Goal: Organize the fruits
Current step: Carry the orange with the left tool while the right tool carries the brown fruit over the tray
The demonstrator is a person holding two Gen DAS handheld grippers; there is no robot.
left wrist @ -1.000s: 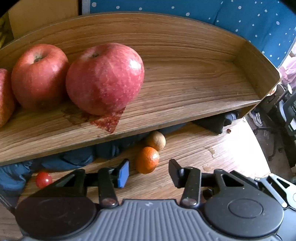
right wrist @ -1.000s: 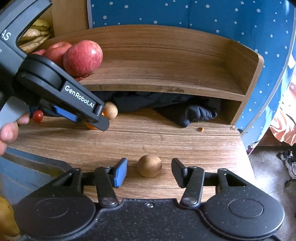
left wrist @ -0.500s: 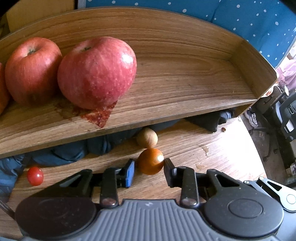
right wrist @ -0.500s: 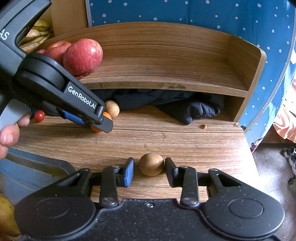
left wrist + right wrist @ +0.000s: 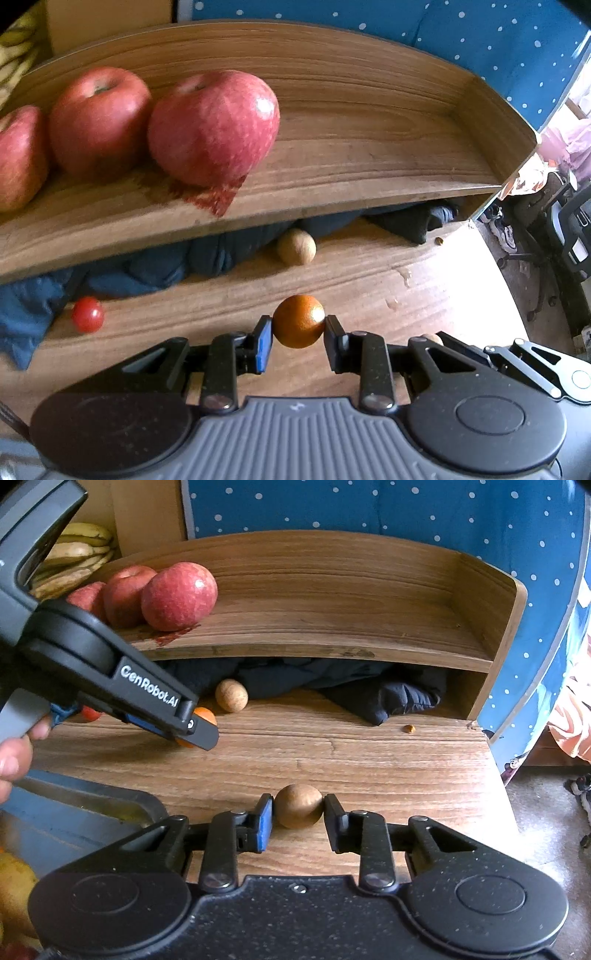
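Observation:
My left gripper [image 5: 298, 332] is shut on a small orange [image 5: 298, 320], held just above the wooden table; it also shows in the right wrist view [image 5: 202, 716]. My right gripper [image 5: 298, 812] is shut on a round brown fruit [image 5: 298, 805] at the table's near side. Three red apples [image 5: 212, 125] sit on the left of the wooden shelf [image 5: 369, 158]. Another brown fruit [image 5: 296, 246] lies under the shelf edge. A cherry tomato [image 5: 87, 314] lies at the left.
Dark blue cloth [image 5: 388, 694] is stuffed under the shelf. Bananas [image 5: 74, 557] lie behind the apples. A metal tray [image 5: 74, 812] with yellow fruit sits at the front left. A small crumb [image 5: 408, 729] lies near the shelf's right post. The table's right edge drops to the floor.
Both grippers have closed: the left on the orange, the right on the brown fruit. The left gripper has drawn back from the shelf with the orange.

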